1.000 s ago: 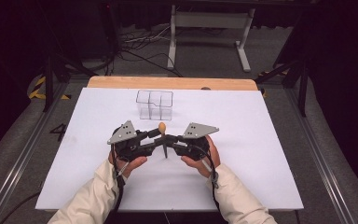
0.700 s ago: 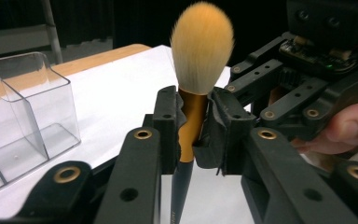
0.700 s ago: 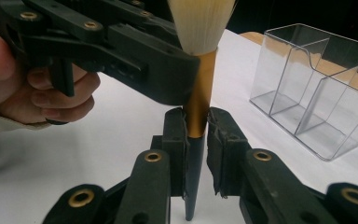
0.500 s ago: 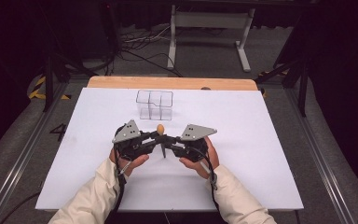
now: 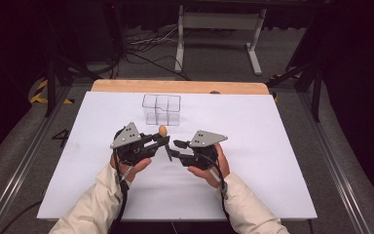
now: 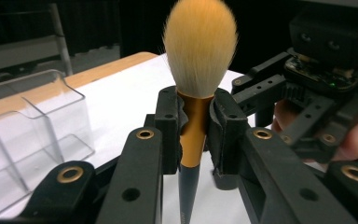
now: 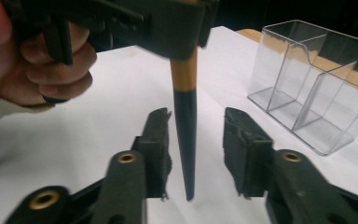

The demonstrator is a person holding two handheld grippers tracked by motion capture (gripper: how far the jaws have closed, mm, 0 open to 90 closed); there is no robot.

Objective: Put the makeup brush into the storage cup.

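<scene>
A makeup brush with orange-tan bristles, a gold ferrule and a dark tapered handle stands upright above the white table. My left gripper is shut on its gold ferrule; from above the bristle tip rises over that gripper. My right gripper is open, its jaws on either side of the brush's dark handle without touching it. In the high view the right gripper faces the left one, nearly tip to tip.
A clear plastic organizer with several compartments stands on the white table sheet just beyond the grippers, also close in the left gripper view and the right gripper view. A wooden table edge runs behind it.
Both hands have shifted slightly toward the person and left; the brush stays held upright in the left gripper, with the right gripper still beside its handle.
</scene>
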